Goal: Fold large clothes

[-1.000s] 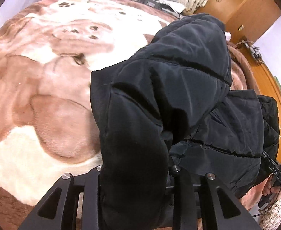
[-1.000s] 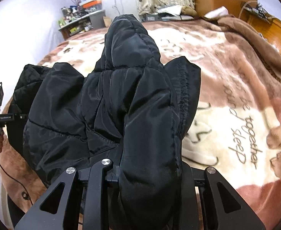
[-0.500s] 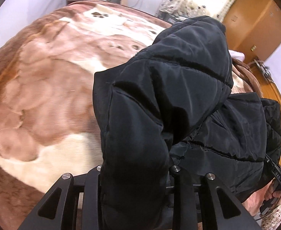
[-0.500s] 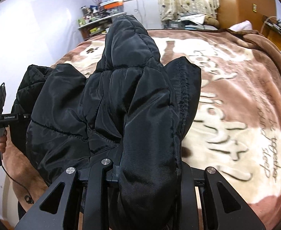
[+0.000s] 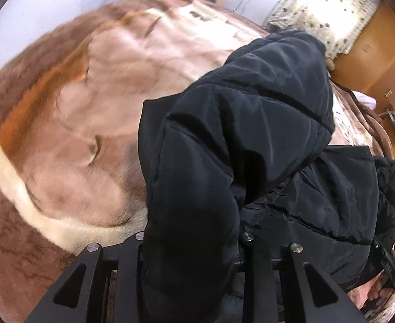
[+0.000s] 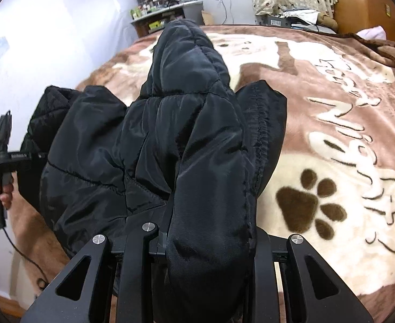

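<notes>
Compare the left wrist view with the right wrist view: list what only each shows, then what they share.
Only the left wrist view: the left hand-held gripper clamped on the black puffer jacket, and the wooden wardrobe.

Only the right wrist view: the right hand-held gripper clamped on the jacket, the dark paw print and cream lettering on the blanket, and a cluttered shelf.

Both: the jacket held up over the brown and cream blanket, each showing the other gripper's handle at its edge.
</notes>
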A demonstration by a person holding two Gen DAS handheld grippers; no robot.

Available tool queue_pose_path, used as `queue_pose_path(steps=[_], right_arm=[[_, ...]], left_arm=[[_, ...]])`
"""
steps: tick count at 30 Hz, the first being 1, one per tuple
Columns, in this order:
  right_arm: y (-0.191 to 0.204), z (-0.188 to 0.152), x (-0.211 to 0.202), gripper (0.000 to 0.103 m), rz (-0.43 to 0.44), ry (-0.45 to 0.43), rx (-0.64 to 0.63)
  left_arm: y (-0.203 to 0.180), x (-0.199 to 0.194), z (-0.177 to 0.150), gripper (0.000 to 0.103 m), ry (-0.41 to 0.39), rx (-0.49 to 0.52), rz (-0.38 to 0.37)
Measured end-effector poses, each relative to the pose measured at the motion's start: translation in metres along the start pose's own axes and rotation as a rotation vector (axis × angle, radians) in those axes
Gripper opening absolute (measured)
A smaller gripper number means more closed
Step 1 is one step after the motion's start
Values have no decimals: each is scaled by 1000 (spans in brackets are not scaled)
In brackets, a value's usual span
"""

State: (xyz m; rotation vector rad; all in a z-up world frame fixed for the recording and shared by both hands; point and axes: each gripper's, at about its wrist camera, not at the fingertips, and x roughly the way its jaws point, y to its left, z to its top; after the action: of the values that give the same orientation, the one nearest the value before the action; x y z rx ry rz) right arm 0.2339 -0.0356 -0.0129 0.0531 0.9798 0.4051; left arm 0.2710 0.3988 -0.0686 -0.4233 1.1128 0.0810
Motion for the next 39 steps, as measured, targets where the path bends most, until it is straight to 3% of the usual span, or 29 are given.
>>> queue_pose_path(steps=[6,22,25,27,31,33,36,39], right_arm=[[-15,-10,16,28,-39,43,27],[-13,-29,39,37,-86,77,36],[-16,-29,41,42,-85,80,45],[-19,-29,42,48,-86,83,57],[-29,-28,38,59,-71,85,125],[-30,-27,35,68,-95,84,124],[-28,-25,26,74,-132,69,98],[-21,-22,9,77,-202,28,48]], left_arm=[[0,23,-8,40,4,51,53],[-20,45,-14,59,14,47,85],[-20,44,-16,63,12,19,78],[-18,42,-16,70,6,-2,88],[-17,33,-20,71,-8,-23,81],[-17,26,-22,72,-16,-29,80],[-13,16,-26,72,-31,-50,75],[-15,0,-31,83,-60,-38,89]])
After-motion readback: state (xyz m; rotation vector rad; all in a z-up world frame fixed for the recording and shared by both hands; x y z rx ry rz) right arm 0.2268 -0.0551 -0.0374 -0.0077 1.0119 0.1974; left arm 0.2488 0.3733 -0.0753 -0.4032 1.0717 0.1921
